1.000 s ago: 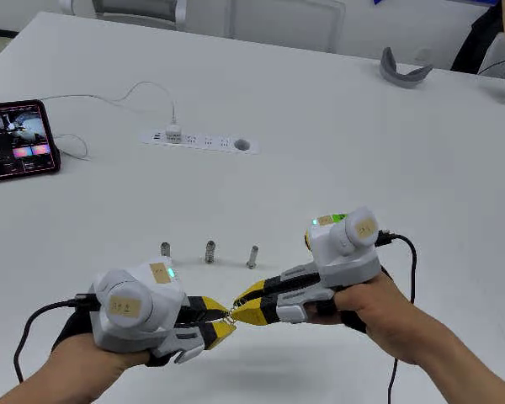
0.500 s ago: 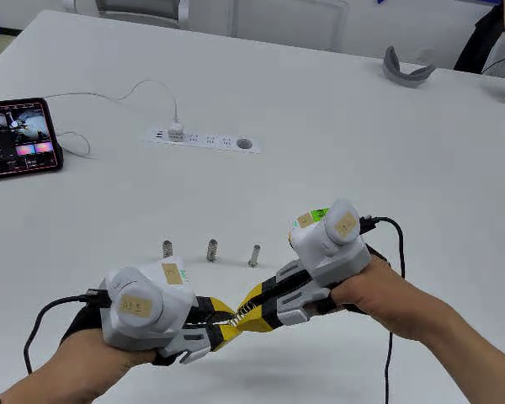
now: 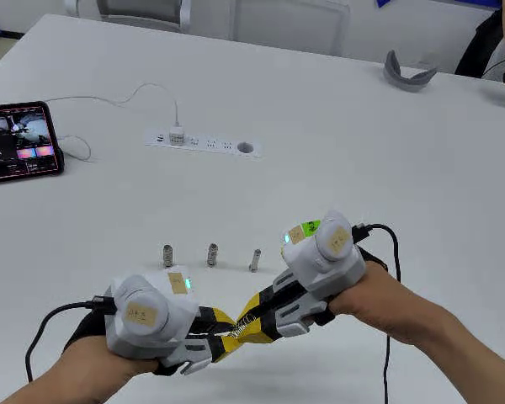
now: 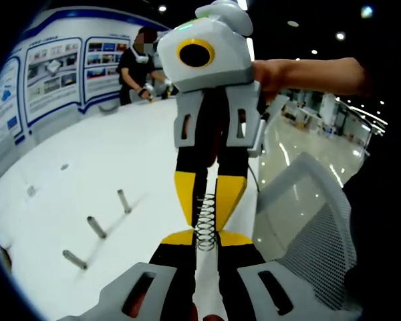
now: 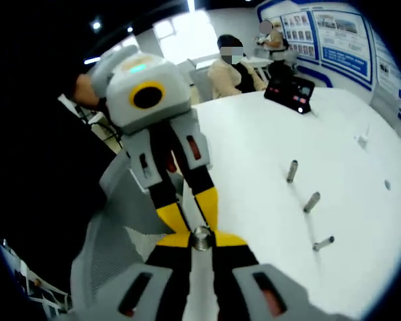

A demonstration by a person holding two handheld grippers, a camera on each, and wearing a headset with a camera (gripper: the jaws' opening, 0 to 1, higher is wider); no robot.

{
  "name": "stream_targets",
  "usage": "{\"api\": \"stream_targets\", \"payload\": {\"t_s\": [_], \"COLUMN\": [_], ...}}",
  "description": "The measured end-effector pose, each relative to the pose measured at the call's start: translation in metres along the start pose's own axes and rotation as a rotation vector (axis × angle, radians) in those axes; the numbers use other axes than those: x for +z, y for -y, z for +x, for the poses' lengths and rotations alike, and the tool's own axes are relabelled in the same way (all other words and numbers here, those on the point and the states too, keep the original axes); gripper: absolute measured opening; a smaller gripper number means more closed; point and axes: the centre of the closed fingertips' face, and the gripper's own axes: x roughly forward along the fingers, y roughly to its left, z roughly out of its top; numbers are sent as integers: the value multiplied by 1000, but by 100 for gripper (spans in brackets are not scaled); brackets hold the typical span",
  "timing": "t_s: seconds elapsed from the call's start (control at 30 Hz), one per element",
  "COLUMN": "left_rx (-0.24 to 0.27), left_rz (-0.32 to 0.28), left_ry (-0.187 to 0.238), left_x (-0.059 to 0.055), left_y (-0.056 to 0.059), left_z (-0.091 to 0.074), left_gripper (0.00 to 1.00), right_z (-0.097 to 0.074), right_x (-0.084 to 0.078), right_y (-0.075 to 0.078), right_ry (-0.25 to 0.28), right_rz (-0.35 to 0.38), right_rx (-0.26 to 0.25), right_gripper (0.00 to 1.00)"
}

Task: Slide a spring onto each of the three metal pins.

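Note:
A small metal spring (image 3: 247, 319) spans the gap between the two grippers low over the table's near edge. My left gripper (image 3: 225, 337) is shut on its lower end. My right gripper (image 3: 251, 313) reaches in from the right, its yellow fingers closed along the spring. In the left gripper view the spring (image 4: 206, 224) stands upright between my own tips and the right gripper's fingers (image 4: 187, 194). The right gripper view shows the spring (image 5: 200, 236) end-on at my tips. Three short metal pins (image 3: 211, 254) stand in a row just beyond the grippers; the right pin (image 3: 255, 259) looks thinnest.
A tablet (image 3: 17, 139) lies at the left edge. A white power strip (image 3: 206, 143) with a cable sits mid-table, and a grey curved band (image 3: 408, 71) lies far right. A mesh chair (image 4: 307, 221) stands beside the table. People stand in the background.
The right gripper has swung down and left, tilting steeper toward the left one. The spring now shows stretched out between the two sets of tips. The left gripper has hardly moved.

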Motion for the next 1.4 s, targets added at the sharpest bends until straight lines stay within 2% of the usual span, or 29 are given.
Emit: {"api": "stream_targets", "payload": {"t_s": [0.17, 0.23, 0.27, 0.47, 0.53, 0.73, 1.07, 1.23, 1.4], "left_rx": [6, 9, 18, 38, 52, 78, 120, 147, 187], "left_rz": [-48, -46, -32, -64, -80, -139, -165, -189, -224], "left_ry": [21, 12, -9, -14, -26, -12, -25, -24, -8], "left_x": [-1, -3, -7, -15, -21, -29, -41, -46, -48], "left_y": [-1, -2, -3, -7, -10, -17, -28, -34, -44], "left_z": [-2, -2, -3, -5, -5, -9, -13, -16, -22], "left_gripper": [11, 12, 14, 18, 21, 24, 26, 30, 32], "right_z": [-1, -1, -1, -2, -3, -8, -17, -21, -26], "right_x": [3, 3, 3, 0, -3, -16, -35, -46, -52], "right_y": [-1, 0, 0, 1, 2, 3, 6, 14, 22], "right_ry": [19, 27, 31, 37, 38, 28, 15, -14, -20], "right_rz": [7, 11, 14, 22, 33, 41, 79, 92, 115], "right_rx": [-4, -4, -3, -11, -17, -37, -71, -111, -126], "right_gripper": [12, 12, 12, 12, 12, 12, 12, 12, 12]}}
